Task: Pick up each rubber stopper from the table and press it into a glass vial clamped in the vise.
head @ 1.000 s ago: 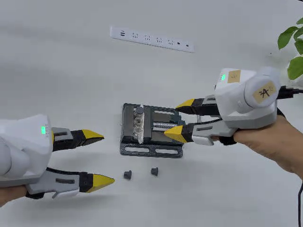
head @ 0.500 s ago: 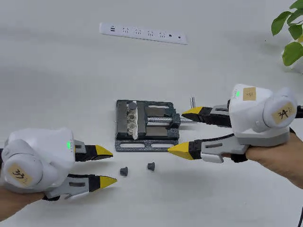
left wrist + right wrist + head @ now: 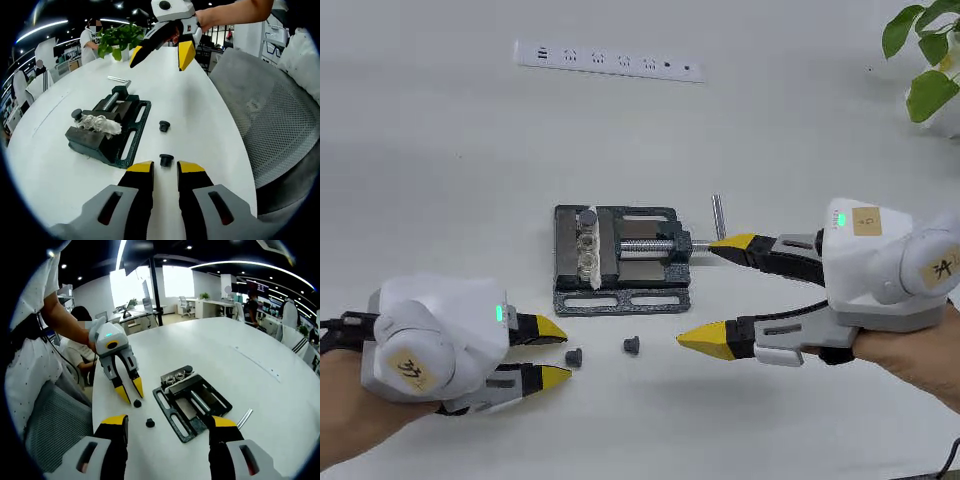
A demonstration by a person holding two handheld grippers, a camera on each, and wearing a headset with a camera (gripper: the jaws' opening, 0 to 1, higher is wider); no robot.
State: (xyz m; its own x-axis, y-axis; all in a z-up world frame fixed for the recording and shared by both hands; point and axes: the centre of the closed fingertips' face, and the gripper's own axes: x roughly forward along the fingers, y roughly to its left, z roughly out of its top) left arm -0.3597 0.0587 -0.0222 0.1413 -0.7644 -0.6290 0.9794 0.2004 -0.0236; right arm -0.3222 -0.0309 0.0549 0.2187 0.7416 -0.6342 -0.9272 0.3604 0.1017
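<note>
Left gripper (image 3: pixel 560 352) tips sit just beside 1 stopper (image 3: pixel 573 357) below the vise (image 3: pixel 640 270).

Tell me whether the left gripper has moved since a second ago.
Yes. Judged against the vise, the left gripper has moved rightward, its fingers now at the nearer stopper.

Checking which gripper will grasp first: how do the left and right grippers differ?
The left gripper has narrowly parted jaws; the right gripper has jaws wide open. The left gripper points at a stopper ahead of its tips; the right gripper is beside the vise. Both are yellow-tipped and empty.
</note>
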